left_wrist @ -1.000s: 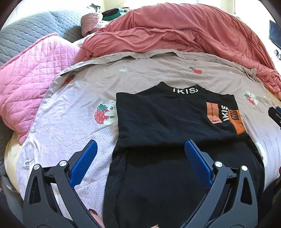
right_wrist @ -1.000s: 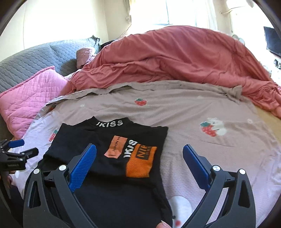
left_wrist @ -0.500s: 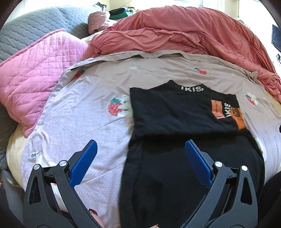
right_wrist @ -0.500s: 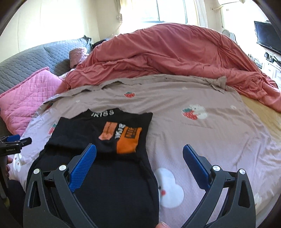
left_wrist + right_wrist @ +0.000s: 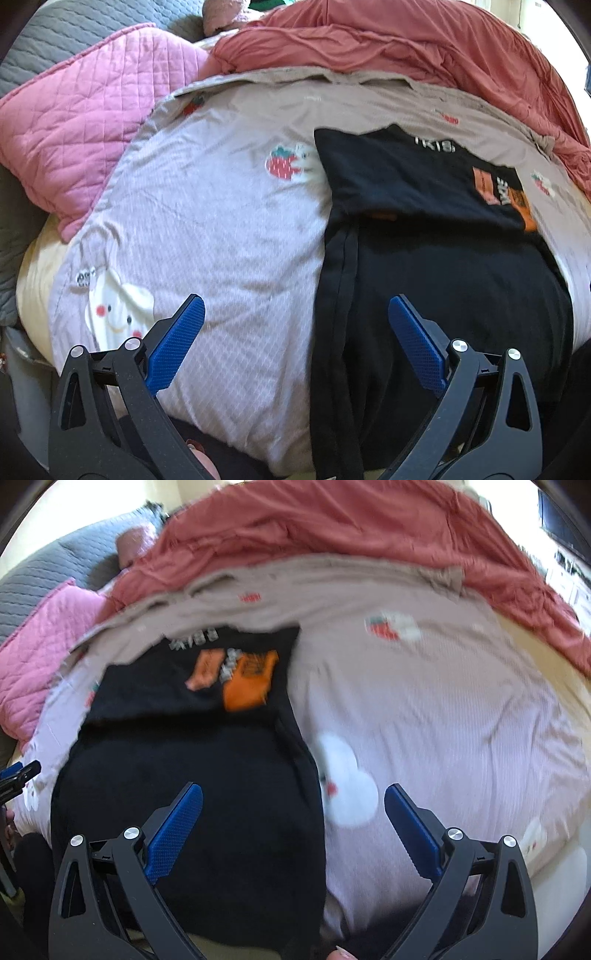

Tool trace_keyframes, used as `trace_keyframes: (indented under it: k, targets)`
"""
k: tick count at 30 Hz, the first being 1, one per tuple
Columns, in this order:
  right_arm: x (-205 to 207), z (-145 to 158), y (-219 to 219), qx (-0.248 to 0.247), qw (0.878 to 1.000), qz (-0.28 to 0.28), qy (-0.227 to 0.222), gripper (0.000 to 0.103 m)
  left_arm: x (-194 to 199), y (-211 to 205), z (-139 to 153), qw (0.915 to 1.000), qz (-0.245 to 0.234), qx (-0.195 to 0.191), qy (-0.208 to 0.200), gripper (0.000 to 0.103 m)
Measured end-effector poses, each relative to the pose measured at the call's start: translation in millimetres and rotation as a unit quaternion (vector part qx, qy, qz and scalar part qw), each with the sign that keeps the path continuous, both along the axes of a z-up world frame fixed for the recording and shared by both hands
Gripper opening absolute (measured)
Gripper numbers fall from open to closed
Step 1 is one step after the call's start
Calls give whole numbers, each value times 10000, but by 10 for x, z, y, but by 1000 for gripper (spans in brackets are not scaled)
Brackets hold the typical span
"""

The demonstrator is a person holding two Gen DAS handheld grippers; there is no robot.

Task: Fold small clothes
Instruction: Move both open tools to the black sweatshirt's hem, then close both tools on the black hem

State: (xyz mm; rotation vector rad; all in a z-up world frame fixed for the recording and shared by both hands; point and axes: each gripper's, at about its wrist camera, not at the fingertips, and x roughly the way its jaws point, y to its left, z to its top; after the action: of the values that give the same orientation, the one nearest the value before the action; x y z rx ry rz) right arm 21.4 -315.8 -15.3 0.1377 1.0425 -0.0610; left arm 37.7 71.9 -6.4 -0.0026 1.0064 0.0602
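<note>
A black T-shirt (image 5: 436,266) with orange patches and white lettering lies flat on the bed, sleeves folded in over the chest. In the left wrist view my left gripper (image 5: 295,314) is open above the shirt's left side edge near the hem, holding nothing. The same T-shirt (image 5: 192,775) appears blurred in the right wrist view. There my right gripper (image 5: 293,801) is open over the shirt's right edge near the hem, empty. The left gripper's tip (image 5: 18,771) pokes in at the left border of that view.
The shirt rests on a pale sheet (image 5: 207,221) printed with strawberries and bears. A pink quilted pillow (image 5: 74,110) lies at the left, a rumpled red duvet (image 5: 406,40) along the back, a grey headboard (image 5: 55,572) behind. The bed's front edge is just under both grippers.
Both grippers have pulled back and dropped toward the shirt's hem; the left shifted left, the right shifted right. Both stay open. The shirt has not moved.
</note>
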Motion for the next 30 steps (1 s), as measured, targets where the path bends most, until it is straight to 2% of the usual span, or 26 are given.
trace_keyframes:
  k: [5,13,14,15,16,20,21,22,23,25,26,27,28,30]
  targets:
    - [-68,-124,-80,154,9989,-141,422,98,-104,-8,-118,9995,-139,-157,236,93]
    - [-53,-318,65,64,9959,140,887,95,-195,-120,-322,9971,-328,-408,553,93]
    - [-38,-357,65,91,9951,153,971,91,-198,-130,-349,9966,-341,-446,600,91]
    - [-23,-393,53,133,9943,154,1045,81,-201,-137,-375,9962,-347,-478,646,89]
    - [-12,-434,46,188,9934,144,1126,78,-200,-142,-412,9957,-344,-492,712,88]
    - [44,-588,-18,441,9895,-28,1378,76,-201,-125,-515,9939,-334,-601,860,79]
    - [57,-608,-32,482,9889,-63,1408,76,-207,-120,-541,9935,-327,-627,889,73]
    - [66,-621,-42,499,9886,-97,1417,72,-213,-110,-571,9928,-318,-686,925,69]
    - [65,-615,-34,504,9888,-83,1402,67,-218,-100,-591,9919,-315,-770,957,60]
    - [51,-569,12,570,9899,72,1292,35,-231,-61,-591,9911,-276,-900,939,46]
    - [44,-544,28,623,9904,126,1225,28,-237,-33,-570,9912,-243,-936,908,33]
    - [20,-498,34,748,9912,195,1079,17,-240,-3,-547,9907,-218,-1013,885,22]
    - [6,-463,33,833,9915,231,972,12,-246,42,-519,9892,-188,-1169,863,20]
    - [-16,-403,23,1025,9911,296,790,11,-259,87,-491,9868,-180,-1370,849,16]
